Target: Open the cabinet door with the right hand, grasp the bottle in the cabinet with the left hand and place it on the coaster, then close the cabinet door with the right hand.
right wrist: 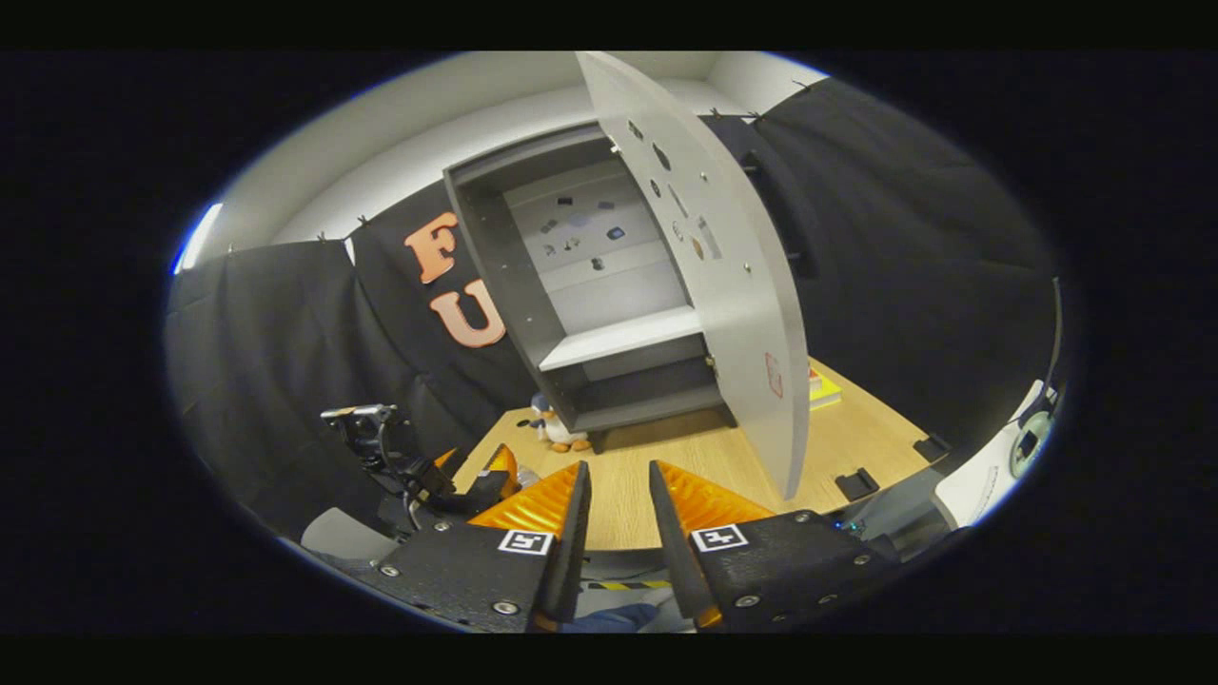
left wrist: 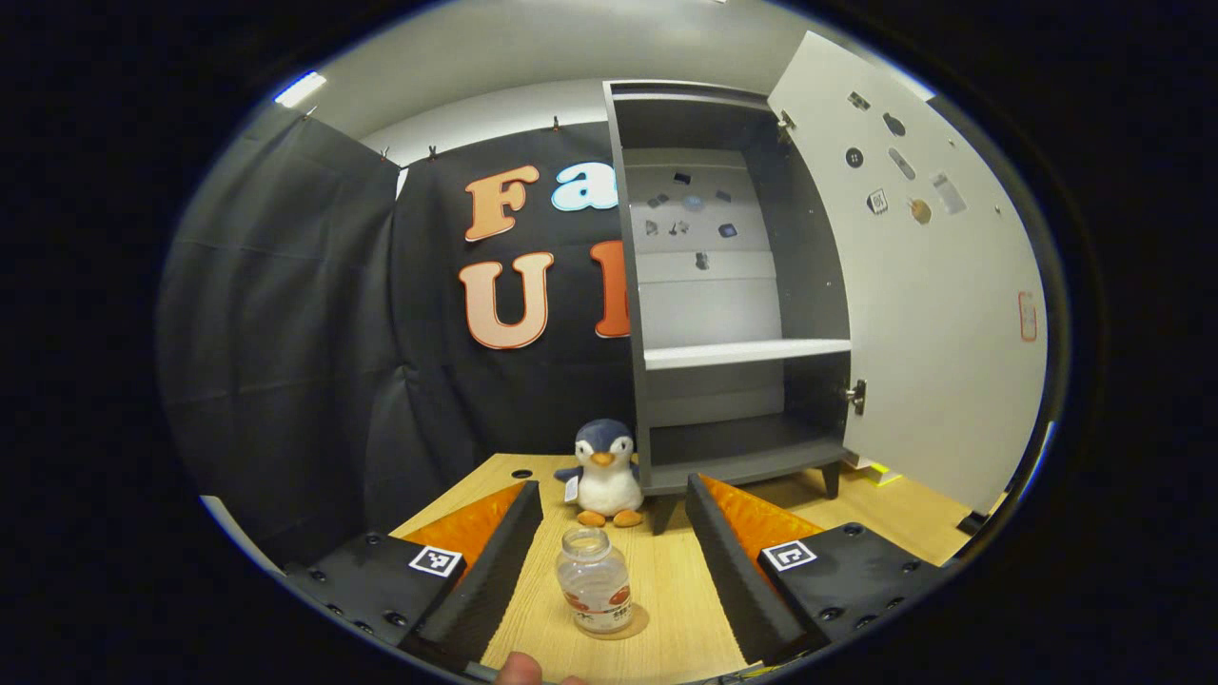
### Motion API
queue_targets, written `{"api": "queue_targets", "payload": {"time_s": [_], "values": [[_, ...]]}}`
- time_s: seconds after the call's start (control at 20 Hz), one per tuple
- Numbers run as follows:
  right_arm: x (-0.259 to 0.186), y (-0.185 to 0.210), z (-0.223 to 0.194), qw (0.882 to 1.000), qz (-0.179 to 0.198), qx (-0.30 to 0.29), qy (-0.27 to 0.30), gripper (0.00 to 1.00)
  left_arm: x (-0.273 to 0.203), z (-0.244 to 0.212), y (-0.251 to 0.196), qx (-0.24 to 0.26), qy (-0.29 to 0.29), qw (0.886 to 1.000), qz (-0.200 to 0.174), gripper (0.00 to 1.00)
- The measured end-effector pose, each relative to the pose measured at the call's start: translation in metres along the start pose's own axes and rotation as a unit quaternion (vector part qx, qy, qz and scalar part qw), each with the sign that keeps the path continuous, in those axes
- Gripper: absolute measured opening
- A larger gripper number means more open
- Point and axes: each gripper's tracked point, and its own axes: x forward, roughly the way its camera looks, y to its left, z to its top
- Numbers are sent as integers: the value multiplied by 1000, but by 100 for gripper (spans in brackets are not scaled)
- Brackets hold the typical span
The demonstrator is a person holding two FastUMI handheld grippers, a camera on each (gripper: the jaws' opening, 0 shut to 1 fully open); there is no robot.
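A clear, capless bottle stands upright on a round coaster on the wooden table. My left gripper is open wide, one finger on each side of the bottle and neither touching it. Behind it the grey cabinet stands with bare shelves and its door swung far out to the right. In the right gripper view the right gripper hangs before the table's front edge, open by a narrow gap and holding nothing, short of the door. The left gripper shows low on the left there.
A plush penguin sits beside the cabinet's left front leg. A yellow item lies behind the open door. Small black blocks rest near the table's right edge. A fingertip shows at the bottom of the left gripper view.
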Motion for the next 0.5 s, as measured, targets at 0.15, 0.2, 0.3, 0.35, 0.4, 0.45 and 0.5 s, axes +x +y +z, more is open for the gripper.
{"api": "queue_targets", "payload": {"time_s": [0.15,0.2,0.3,0.35,0.4,0.45,0.5], "values": [[-1,-9,33,999,1,-14,-37,49,-6,34,-5,1,-7,1000,-10,99],[-1,-12,44,999,0,-17,-47,39,-8,45,-6,-1,-10,1000,-13,99],[-4,-25,65,998,-6,-26,-64,41,-9,64,-9,-3,-16,1000,-19,99],[-6,-34,74,997,-12,-31,-71,42,-12,71,-11,-3,-15,1000,-21,99],[-8,-43,84,996,-18,-36,-80,45,-13,75,-12,-4,-14,1000,-22,99],[-9,-52,94,995,-23,-40,-89,45,-13,78,-14,-5,-11,1000,-25,99],[-10,-60,102,994,-28,-42,-97,47,-13,81,-16,-7,-9,1000,-28,99]]}}
